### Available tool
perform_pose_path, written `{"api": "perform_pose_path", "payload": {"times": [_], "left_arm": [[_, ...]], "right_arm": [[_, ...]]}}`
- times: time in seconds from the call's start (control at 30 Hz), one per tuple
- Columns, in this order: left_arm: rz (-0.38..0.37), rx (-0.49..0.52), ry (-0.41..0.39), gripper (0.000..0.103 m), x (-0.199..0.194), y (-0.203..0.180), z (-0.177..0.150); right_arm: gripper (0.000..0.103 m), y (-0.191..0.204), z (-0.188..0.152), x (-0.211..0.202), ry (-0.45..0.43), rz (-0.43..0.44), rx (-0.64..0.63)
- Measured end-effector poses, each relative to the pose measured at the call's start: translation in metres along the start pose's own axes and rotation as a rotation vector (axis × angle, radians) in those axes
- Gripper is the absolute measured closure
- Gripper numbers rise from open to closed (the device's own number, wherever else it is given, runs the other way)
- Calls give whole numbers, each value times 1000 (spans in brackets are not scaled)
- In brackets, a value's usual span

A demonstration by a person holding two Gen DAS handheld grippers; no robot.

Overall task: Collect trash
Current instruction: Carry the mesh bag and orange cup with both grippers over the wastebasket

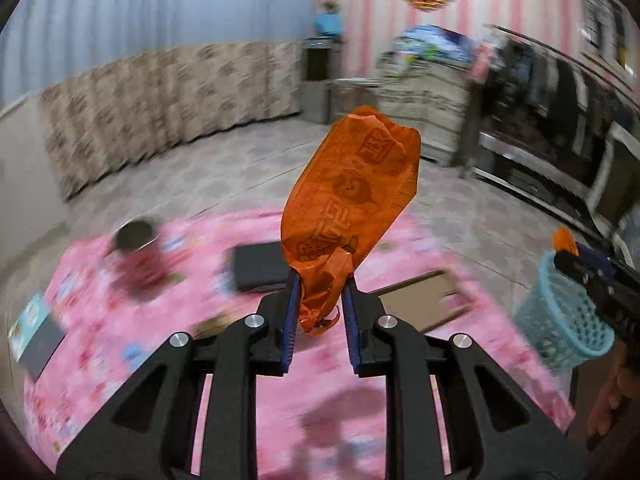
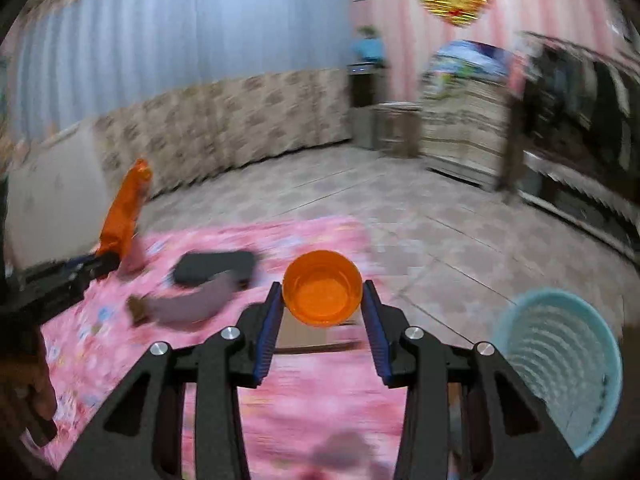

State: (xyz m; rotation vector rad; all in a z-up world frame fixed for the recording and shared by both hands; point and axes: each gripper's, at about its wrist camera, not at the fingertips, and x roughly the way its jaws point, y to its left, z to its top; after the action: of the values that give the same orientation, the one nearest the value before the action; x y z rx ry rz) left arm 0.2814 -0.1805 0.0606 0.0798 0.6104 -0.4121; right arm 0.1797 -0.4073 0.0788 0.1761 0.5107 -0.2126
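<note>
My left gripper (image 1: 321, 280) is shut on the crumpled end of an orange plastic wrapper (image 1: 352, 196), which stands up above the pink table. The wrapper also shows at the left of the right wrist view (image 2: 124, 208). My right gripper (image 2: 322, 288) is shut on an orange plastic cup (image 2: 322, 294), held with its mouth facing the camera above the table. A light blue mesh trash basket (image 2: 560, 368) stands beside the table at the right; it also shows in the left wrist view (image 1: 564, 320), just below the right gripper.
The pink floral tablecloth (image 1: 328, 384) carries a red can (image 1: 136, 260), a black box (image 1: 260, 264), a brown cardboard piece (image 1: 420, 300) and a card at the left (image 1: 32, 328). Tiled floor, a patterned sofa and shelving lie beyond.
</note>
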Motion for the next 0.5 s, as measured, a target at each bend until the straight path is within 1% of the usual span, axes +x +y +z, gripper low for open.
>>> {"api": "perform_pose_path", "payload": {"times": [0.03,0.1,0.13,0.2,0.23,0.27,0.3,0.4,0.5], "left_arm": [[-36,34,-4,84,5,-32,7],[-90,82,-3,84,13,-82,15],[-118,102,0,84,17,-105,15],[-166,129,9,84,25,-142,17],[-200,152,17,84,30,-168,17],[-217,167,19,84,32,-183,15],[-238,188,23,84,36,-200,13],[-289,244,41,84,48,-245,2],[-316,254,78,84,59,-269,-11]], "right_arm": [[63,-31,3,-8,-13,-56,29],[63,-69,4,-18,-30,-148,37],[63,-93,3,-26,-35,-235,13],[63,-129,0,-32,-7,-334,40],[63,-148,-4,-37,-4,-356,75],[63,-168,-8,-43,2,-375,121],[63,-180,-11,-46,8,-388,149],[63,-199,-17,-51,11,-381,213],[63,-197,-20,-49,17,-375,206]]}}
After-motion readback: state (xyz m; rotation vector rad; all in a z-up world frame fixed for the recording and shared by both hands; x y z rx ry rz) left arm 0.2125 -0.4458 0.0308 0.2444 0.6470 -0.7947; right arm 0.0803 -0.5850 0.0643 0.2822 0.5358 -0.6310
